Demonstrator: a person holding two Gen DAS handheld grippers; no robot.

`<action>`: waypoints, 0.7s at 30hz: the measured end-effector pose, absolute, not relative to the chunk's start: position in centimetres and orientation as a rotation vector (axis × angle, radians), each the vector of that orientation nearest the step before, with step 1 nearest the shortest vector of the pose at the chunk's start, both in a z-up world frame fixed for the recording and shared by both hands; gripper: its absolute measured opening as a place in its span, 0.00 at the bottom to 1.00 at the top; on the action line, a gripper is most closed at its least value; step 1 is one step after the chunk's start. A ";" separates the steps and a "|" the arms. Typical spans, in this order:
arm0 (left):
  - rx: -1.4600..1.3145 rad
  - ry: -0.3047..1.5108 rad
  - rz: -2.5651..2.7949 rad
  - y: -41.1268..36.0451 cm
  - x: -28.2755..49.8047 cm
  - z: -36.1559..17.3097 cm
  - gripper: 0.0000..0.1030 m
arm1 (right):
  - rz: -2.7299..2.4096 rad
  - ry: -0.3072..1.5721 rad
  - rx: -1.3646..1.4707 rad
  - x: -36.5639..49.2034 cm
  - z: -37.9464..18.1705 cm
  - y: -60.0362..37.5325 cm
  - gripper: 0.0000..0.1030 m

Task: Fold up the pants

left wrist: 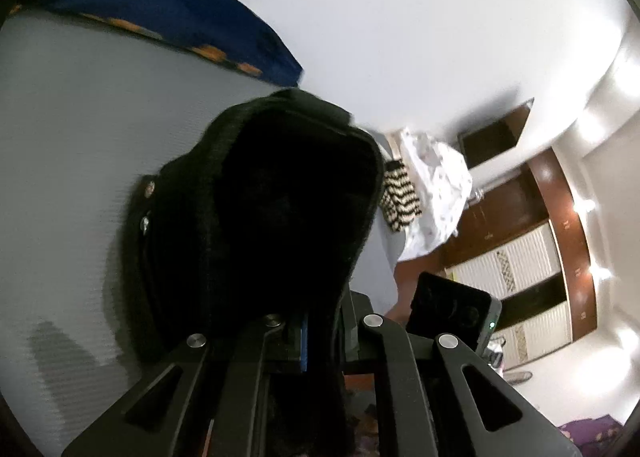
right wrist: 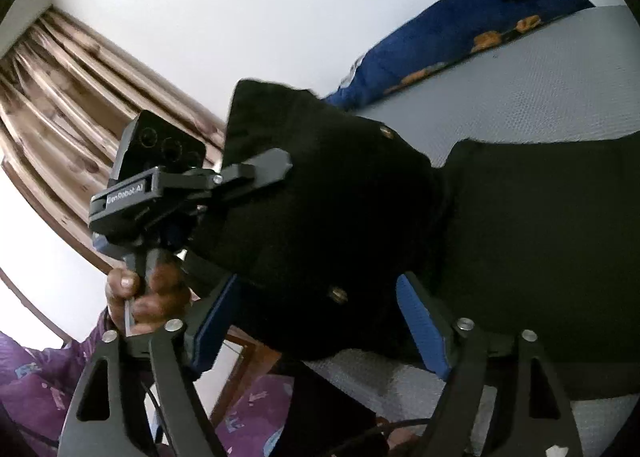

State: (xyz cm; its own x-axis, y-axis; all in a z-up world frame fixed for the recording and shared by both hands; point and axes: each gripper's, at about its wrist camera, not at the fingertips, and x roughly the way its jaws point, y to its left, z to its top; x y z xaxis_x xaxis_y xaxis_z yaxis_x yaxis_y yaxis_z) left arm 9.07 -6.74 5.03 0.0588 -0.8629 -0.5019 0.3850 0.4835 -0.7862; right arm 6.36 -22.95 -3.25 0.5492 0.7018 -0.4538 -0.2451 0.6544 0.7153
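The left hand-held gripper (left wrist: 304,337) is pinching a bunched fold of the black pants (left wrist: 280,209), lifting it above the grey bed (left wrist: 72,129). The right hand-held gripper (right wrist: 320,321) is standing spread around the pants' near edge, its blue pads (right wrist: 420,321) not pressing. Beyond the pants, a blue pillow (left wrist: 160,13) is lying at the bed's far edge.

Grey bed (right wrist: 540,97), black pants (right wrist: 540,237) (partly lifted), blue pillow (right wrist: 460,37)
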 end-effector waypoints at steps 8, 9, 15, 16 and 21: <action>-0.469 1.186 -1.062 -18.0 8.6 4.2 0.10 | 0.543 0.732 0.659 4.1 -2.7 -31.4 0.84; -0.449 1.196 -1.066 -19.8 8.6 3.6 0.10 | 0.526 0.726 0.677 3.8 -3.1 -32.8 0.84; -0.243 1.341 -1.051 -27.5 7.9 0.0 0.49 | 0.411 0.782 0.796 2.8 -7.0 -38.3 0.89; -0.214 1.311 -1.065 -28.2 7.5 0.3 0.51 | 0.399 0.788 0.814 2.5 -7.4 -38.7 0.89; -0.127 1.130 -1.120 -27.8 5.7 3.7 0.64 | 0.365 0.753 0.938 0.9 -9.2 -41.2 0.89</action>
State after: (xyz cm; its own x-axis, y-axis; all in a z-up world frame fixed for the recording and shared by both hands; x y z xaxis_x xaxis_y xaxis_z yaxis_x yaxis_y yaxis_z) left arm 5.74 -27.80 3.75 -0.0187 -0.7594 -0.6504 0.6439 0.4884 -0.5889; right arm 0.86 -41.24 -9.20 0.6935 0.5855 -0.4199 0.0326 0.5566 0.8301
